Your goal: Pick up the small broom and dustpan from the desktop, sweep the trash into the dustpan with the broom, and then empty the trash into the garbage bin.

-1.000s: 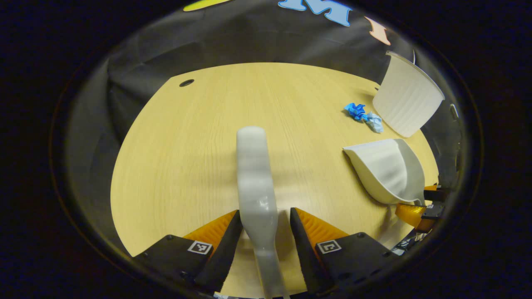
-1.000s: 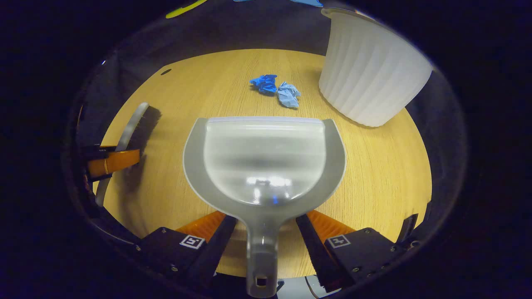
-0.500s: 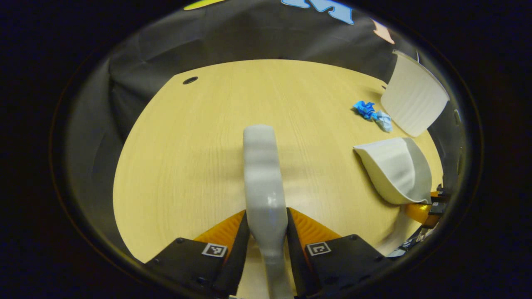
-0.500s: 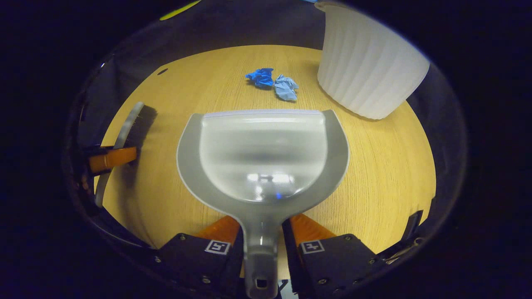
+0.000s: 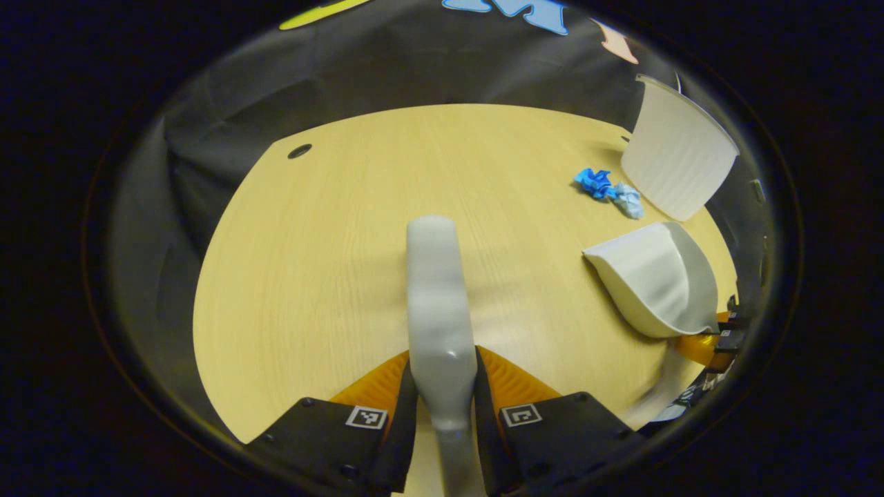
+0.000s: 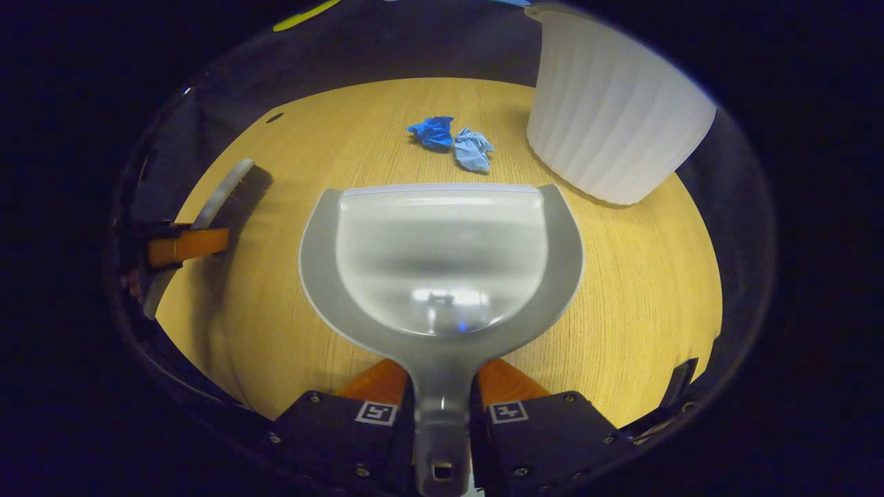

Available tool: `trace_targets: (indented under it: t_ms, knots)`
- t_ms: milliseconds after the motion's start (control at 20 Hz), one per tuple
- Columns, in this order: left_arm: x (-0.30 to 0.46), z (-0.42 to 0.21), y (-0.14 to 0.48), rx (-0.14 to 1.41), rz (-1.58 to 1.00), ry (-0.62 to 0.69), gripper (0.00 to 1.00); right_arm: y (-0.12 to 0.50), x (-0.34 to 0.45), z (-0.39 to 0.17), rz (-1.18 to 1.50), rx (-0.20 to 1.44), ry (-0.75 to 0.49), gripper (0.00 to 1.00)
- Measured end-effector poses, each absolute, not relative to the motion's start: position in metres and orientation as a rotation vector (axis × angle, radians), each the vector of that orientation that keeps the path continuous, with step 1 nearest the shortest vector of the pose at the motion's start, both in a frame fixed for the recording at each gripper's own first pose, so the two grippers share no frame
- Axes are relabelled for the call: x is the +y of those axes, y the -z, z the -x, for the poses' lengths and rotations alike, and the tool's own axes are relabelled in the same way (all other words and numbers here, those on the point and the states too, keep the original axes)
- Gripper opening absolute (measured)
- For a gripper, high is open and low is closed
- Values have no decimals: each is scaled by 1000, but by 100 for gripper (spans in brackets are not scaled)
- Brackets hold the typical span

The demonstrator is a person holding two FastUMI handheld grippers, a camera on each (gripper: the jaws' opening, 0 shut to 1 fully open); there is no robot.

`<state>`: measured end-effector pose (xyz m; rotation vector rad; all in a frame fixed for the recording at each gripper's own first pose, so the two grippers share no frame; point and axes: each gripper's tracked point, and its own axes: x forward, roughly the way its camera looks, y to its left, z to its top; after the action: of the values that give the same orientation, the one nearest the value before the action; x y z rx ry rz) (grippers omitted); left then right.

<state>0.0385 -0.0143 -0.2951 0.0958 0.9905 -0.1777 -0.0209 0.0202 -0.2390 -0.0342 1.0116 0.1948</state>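
In the left gripper view my left gripper (image 5: 442,376) is shut on the handle of the small grey broom (image 5: 436,290), which points away over the wooden table (image 5: 331,228). In the right gripper view my right gripper (image 6: 442,376) is shut on the handle of the grey dustpan (image 6: 442,255), whose mouth faces two crumpled blue paper balls (image 6: 452,141) a short way ahead. The white ribbed garbage bin (image 6: 611,117) stands right of the paper. The broom (image 6: 228,193) with its dark bristles and the left gripper (image 6: 183,245) appear at the left. The dustpan (image 5: 656,276), paper (image 5: 608,190) and bin (image 5: 677,159) lie at the right in the left gripper view.
A small round cable hole (image 5: 299,150) sits near the table's far left corner. The booth's black cloth wall (image 5: 387,69) rises behind the table. Bare wood lies between the broom and the dustpan.
Both grippers have closed: the left on the broom's handle, the right on the dustpan's handle. Both tools have since shifted only slightly.
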Motion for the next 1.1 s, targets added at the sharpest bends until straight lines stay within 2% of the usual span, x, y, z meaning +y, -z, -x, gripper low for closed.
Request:
trace_targets:
  t_ms: [200, 250, 500, 750, 1050, 1100]
  knots:
    - [-37, -73, 289, 962, -139, 221, 48, 234, 12, 16, 9, 1000, -236, 34]
    - [-46, -80, 288, 962, -145, 238, 43, 233, 9, 15, 6, 996, -248, 34]
    - [-93, -124, 294, 957, -181, 314, 48, 229, -9, 10, 31, 1008, -275, 34]
    - [-126, -165, 294, 936, -268, 400, 45, 232, -23, 3, 52, 1034, -314, 34]
    - [-163, -193, 303, 919, -354, 488, 48, 230, -35, 3, 100, 1047, -364, 34]
    - [-168, -197, 303, 913, -368, 506, 46, 229, -36, 2, 104, 1047, -368, 34]
